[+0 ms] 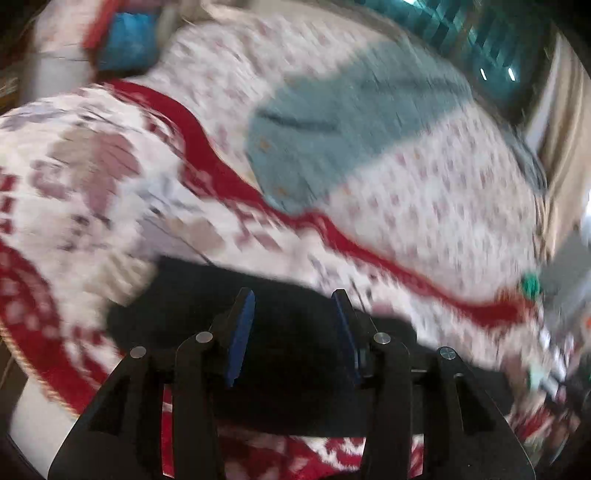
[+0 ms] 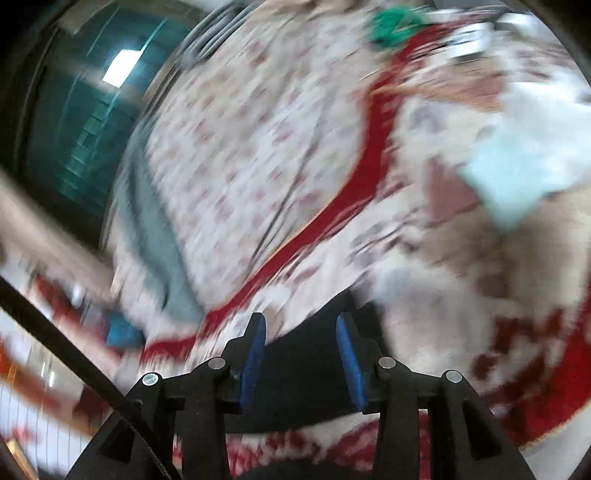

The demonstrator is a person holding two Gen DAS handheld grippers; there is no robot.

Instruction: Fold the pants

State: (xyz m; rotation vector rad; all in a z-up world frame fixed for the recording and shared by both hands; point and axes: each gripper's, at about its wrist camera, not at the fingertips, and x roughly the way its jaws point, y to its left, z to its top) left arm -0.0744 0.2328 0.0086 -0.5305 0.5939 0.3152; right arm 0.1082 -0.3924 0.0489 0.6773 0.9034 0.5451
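My left tool is directed along a dark garment, the black pants, which lie on a patterned bedspread; the black fabric fills the gap between the two blue pads and extends left beyond them, but the pads stand visibly apart and I cannot tell whether they touch the cloth. My right tool likewise has its pads set apart, with black pants fabric lying between and beneath them; contact cannot be confirmed there either. Both views are heavily motion-blurred.

In the left wrist view, a second garment, light blue-grey jeans, lies flat on the bedspread well beyond the tool, above a red band in the print; in the right wrist view the same jeans appear at the left edge of the bedspread. A pale blue cloth lies to the right in the right wrist view. A small green item sits near the far end; its kind cannot be determined. A blue object rests at the upper left in the left wrist view.

Both tools are angled downward toward the bed surface.
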